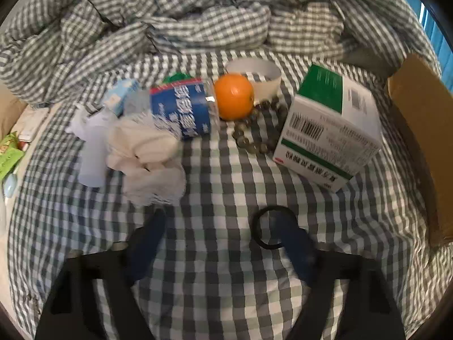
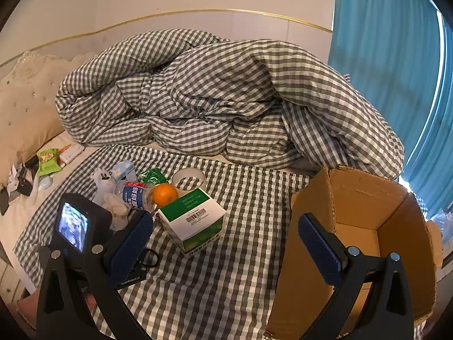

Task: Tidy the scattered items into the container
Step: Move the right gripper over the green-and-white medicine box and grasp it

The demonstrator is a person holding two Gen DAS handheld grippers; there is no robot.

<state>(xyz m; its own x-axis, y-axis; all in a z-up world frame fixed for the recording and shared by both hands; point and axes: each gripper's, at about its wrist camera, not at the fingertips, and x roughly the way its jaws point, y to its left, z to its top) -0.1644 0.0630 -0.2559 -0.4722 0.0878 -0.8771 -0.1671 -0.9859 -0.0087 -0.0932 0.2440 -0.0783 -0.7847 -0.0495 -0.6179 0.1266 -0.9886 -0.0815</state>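
Seemingly after the hair tie (image 1: 268, 228), the left tongs (image 1: 223, 243) gape apart; right tongs (image 2: 226, 243) wait open by the box (image 2: 368, 198).

A bed (image 2: 240, 269) spread with a grey-and-white checked sheet carries a bunched quilt (image 2: 226, 99), an open cardboard box (image 2: 365, 226), a green-and-white carton (image 1: 328, 124), an orange (image 1: 233, 100), a bead bracelet (image 1: 249, 138), a tape roll (image 1: 254, 70), a blue-labelled bottle (image 1: 181, 110), crumpled tissue (image 1: 147, 158) and a black hair tie (image 1: 269, 226).

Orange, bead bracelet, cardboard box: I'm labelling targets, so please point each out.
orange (image 1: 234, 96), left wrist view, middle of its peel.
bead bracelet (image 1: 244, 136), left wrist view, front beads.
cardboard box (image 2: 365, 206), right wrist view, inner back wall.
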